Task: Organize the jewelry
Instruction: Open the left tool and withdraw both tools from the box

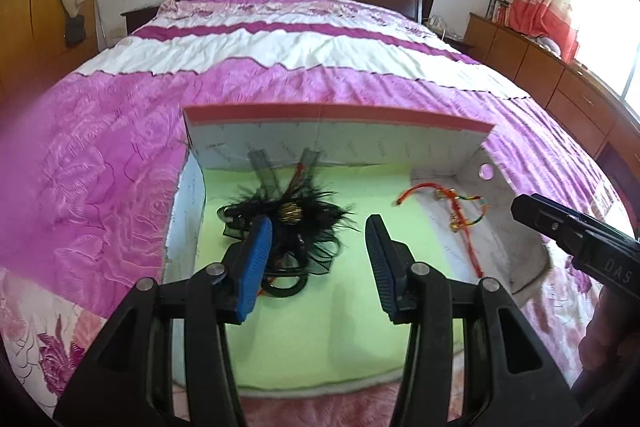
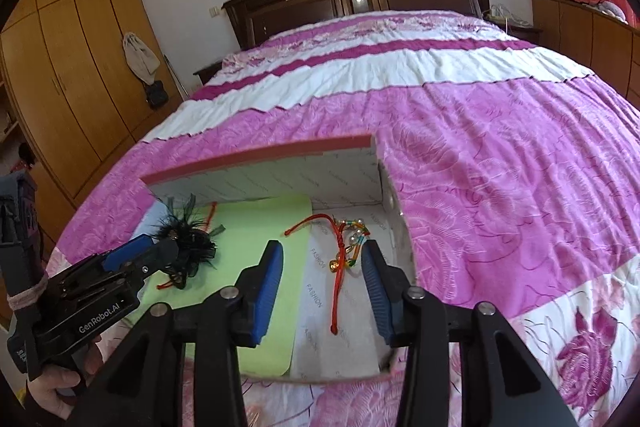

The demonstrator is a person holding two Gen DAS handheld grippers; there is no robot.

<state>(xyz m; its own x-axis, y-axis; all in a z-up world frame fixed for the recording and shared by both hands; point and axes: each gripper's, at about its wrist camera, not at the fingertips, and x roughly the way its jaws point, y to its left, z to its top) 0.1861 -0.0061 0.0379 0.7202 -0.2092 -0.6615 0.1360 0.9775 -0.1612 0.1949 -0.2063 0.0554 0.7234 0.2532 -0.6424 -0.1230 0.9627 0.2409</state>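
In the box (image 2: pixel 280 157) on the bed's foot end, feather clip (image 1: pixel 280 223) and red bracelet (image 2: pixel 340 247) lie loose, both hand-held grippers (image 1: pixel 320 259) (image 2: pixel 324 283) gaping, sorting barely started.

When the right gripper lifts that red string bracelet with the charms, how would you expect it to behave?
The red string bracelet lies in loose curves on the box floor, so it probably droops limply. Its thin cord may slip between the right gripper pads. The small charms look light and likely dangle and swing.
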